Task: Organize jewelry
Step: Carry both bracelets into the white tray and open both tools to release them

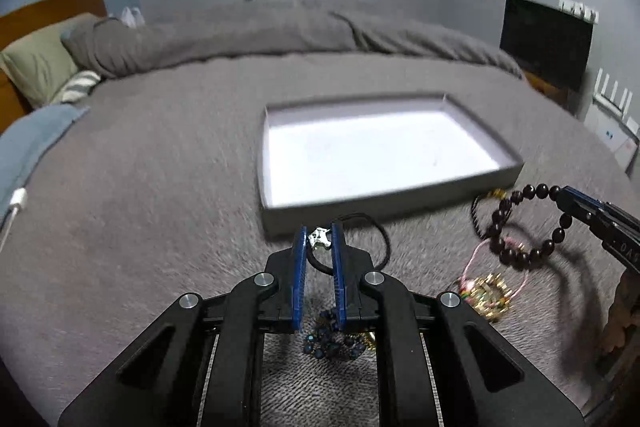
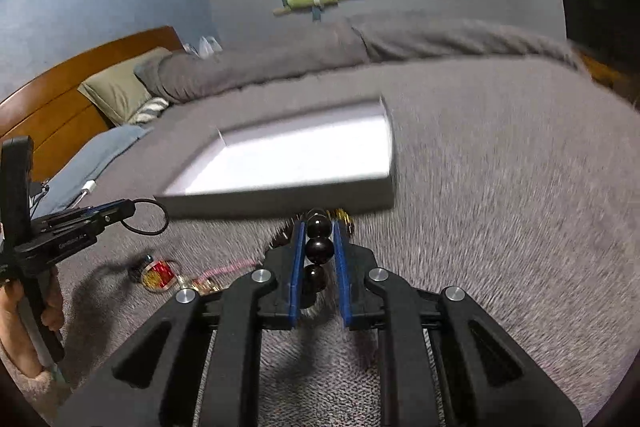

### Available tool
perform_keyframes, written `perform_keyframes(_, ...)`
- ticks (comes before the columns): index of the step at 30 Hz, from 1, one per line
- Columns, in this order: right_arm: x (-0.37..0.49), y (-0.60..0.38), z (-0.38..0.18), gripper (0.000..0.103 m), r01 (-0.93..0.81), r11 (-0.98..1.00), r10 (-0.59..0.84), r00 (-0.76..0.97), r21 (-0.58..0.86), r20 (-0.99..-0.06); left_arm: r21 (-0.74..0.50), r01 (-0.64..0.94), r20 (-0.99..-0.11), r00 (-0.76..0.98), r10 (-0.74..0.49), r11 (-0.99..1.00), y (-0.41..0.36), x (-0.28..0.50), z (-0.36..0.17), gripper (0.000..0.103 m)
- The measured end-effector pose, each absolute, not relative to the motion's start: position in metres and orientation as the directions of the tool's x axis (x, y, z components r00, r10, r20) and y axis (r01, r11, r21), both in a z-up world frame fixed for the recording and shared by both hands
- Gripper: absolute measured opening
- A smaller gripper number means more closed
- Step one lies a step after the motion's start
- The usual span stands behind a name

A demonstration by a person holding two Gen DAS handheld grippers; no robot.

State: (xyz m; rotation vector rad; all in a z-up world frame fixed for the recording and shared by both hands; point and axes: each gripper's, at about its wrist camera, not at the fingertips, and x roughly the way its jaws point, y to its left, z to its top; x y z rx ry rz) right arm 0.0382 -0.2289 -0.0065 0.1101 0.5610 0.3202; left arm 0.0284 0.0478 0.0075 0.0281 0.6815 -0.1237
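Observation:
A shallow grey box with a white floor point(image 1: 460, 183) lies on the bed, also in the right wrist view point(image 2: 280, 203). My left gripper point(image 1: 319, 239) is shut on a black cord with a silver charm point(image 1: 320, 239), lifted above the blanket; the cord loop point(image 2: 146, 217) hangs from it in the right wrist view. My right gripper point(image 2: 319, 227) is shut on a dark bead bracelet point(image 2: 319, 249), which hangs in the air in the left wrist view point(image 1: 524, 223). A pink cord bracelet point(image 1: 496, 275), a gold piece point(image 1: 486, 297) and a blue bead piece point(image 1: 332, 341) lie on the blanket.
The grey blanket point(image 1: 160, 187) covers the bed. Pillows point(image 1: 44, 67) and a wooden headboard point(image 2: 48, 111) are at the left. A blue cloth point(image 1: 28, 143) with a white charger plug point(image 1: 18, 197) lies at the left edge. A dark screen point(image 1: 546, 41) stands at the right.

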Motion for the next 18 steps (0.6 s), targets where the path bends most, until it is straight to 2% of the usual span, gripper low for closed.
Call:
perform_keyframes(7,0.045,-0.221,0.032,0.014,-0.295,0.949,0.312,0.841,0.110,-0.442,-0.001,0.149,-0.583,0.803,-0.122,0.989,0.036,0.036,0.043,0.013)
perform_keyframes(12,0.067,-0.221,0.055,0.014,-0.278,0.957,0.286,0.870,0.081,-0.402,0.022,0.143,-0.594,0.798,-0.102,0.989,0.034,0.073,0.051,0.013)
perform_keyframes(18,0.114,-0.222,0.066,0.014,-0.261,0.953,0.300,0.873,0.150,-0.384,-0.066,0.089,-0.647,0.754,-0.111,0.994,0.050,0.130,0.037,0.013)
